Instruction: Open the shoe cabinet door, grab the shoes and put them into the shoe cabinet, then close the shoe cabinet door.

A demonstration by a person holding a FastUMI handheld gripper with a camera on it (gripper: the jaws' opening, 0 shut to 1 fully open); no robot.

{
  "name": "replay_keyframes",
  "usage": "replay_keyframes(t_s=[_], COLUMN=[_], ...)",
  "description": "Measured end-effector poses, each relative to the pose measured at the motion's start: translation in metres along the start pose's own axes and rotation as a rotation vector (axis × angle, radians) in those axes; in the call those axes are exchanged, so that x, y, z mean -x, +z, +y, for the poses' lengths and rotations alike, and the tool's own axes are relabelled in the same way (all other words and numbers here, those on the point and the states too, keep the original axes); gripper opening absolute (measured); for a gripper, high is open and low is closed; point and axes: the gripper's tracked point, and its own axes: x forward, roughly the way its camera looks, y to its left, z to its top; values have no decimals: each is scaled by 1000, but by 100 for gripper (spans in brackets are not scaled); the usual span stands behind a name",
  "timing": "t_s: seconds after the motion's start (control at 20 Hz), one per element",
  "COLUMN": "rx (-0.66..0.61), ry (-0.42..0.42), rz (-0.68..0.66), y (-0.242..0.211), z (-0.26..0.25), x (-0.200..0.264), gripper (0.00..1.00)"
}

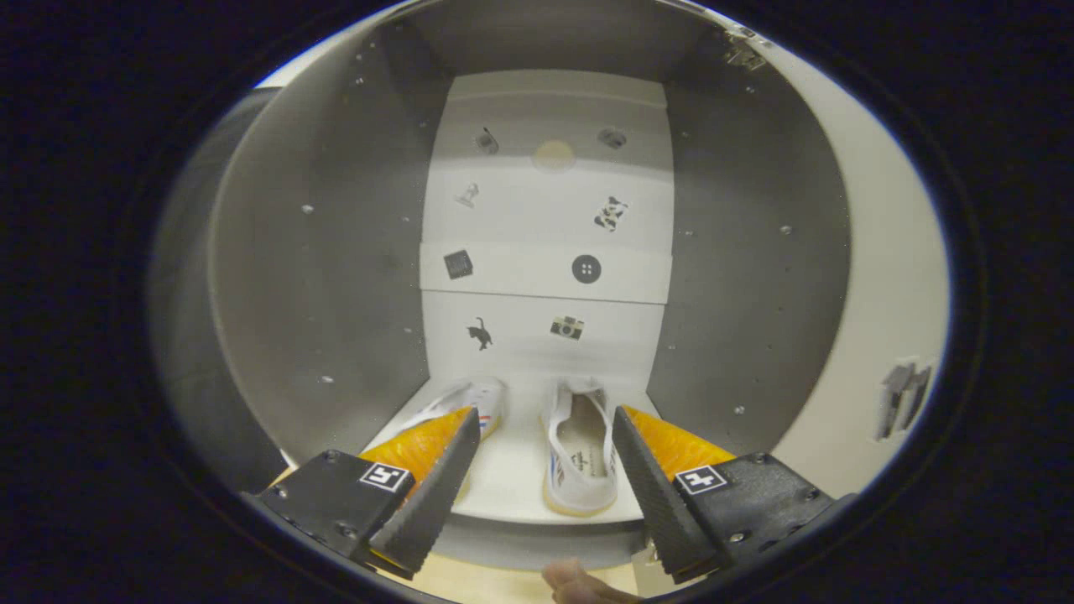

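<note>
The gripper [545,453] stands wide open and holds nothing. Both white canvas shoes [577,449] sit on the bottom shelf of the open grey shoe cabinet [336,277], just ahead, long axes pointing inward; the door lies off to the right.

Field notes, colours, taking the white back panel [545,210] of the grey-walled shoe cabinet [336,277] as landmark. On the panel: small black-and-grey stickers, a black cat, a dark button disc, a camera. Below the panel, a white shelf [512,478] carries two white canvas shoes [579,453] with red-and-blue side stripes and tan soles. Right of the panel, a white open door [881,277].
</note>
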Motion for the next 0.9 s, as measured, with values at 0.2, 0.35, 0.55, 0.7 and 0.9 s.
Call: replay_keyframes(t_s=[0.2,0.35,0.55,0.7,0.9], rx=[34,32,12,28,53], ry=[46,65,164,190,200], rz=[-45,-44,-17,-27,-93], y=[9,0,-14,-20,-16], z=[13,15,24,20,-2], x=[81,148,240,299,367], gripper=[100,100,100,100,100])
